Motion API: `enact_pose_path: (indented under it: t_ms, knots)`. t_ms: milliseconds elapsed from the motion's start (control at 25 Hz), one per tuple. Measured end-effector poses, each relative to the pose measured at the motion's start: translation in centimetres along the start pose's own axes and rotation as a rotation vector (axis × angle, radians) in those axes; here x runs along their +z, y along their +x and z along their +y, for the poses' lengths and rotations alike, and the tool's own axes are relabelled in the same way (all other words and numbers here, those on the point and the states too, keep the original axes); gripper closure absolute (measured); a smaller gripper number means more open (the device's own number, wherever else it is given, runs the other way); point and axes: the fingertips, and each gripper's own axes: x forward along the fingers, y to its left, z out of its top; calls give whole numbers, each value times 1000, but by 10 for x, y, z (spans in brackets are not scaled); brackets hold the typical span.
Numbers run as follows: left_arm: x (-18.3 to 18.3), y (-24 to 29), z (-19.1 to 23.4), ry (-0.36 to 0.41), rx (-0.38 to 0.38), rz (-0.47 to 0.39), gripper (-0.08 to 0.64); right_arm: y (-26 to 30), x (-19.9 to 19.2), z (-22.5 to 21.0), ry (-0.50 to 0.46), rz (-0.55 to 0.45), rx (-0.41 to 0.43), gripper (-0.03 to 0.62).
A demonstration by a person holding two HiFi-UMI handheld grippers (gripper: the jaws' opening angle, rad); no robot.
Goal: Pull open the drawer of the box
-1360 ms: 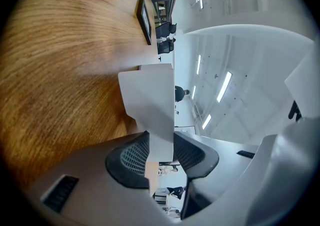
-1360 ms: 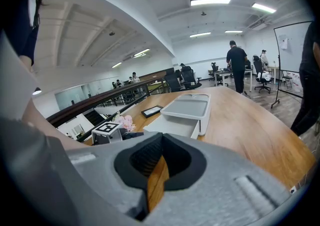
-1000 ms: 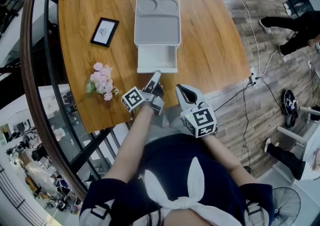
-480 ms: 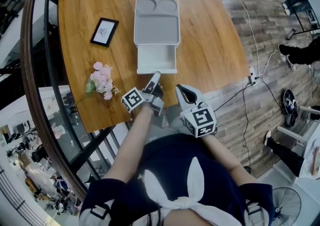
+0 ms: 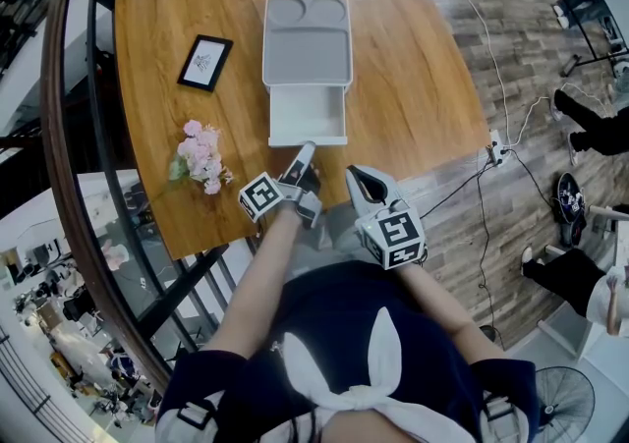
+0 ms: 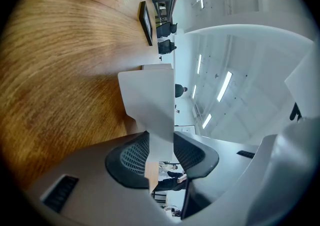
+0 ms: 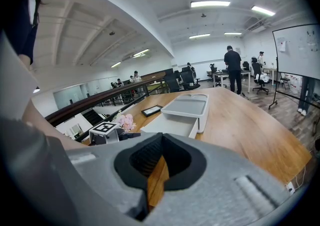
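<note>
A white box with a tray-shaped top stands on the wooden table. Its drawer is pulled out toward me. My left gripper reaches the drawer's front edge. In the left gripper view the white drawer front runs between the dark pads, and the left gripper is shut on it. My right gripper hovers over the table's near edge, right of the drawer, shut and holding nothing. From the right gripper I see the box and open drawer ahead.
A black picture frame lies left of the box. A pink flower bunch lies near the table's left front edge. A curved railing runs along the left. Cables and a power strip lie on the floor at the right.
Both grippers and the drawer hold still. Only a person's legs on the floor at the far right have shifted.
</note>
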Motion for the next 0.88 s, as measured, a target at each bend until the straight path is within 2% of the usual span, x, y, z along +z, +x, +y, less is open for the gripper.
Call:
enact_pose_path:
  t_ms: [880]
  knots:
    - [-10, -16, 4, 1, 5, 24, 396, -6, -8, 10, -2, 5, 0, 594]
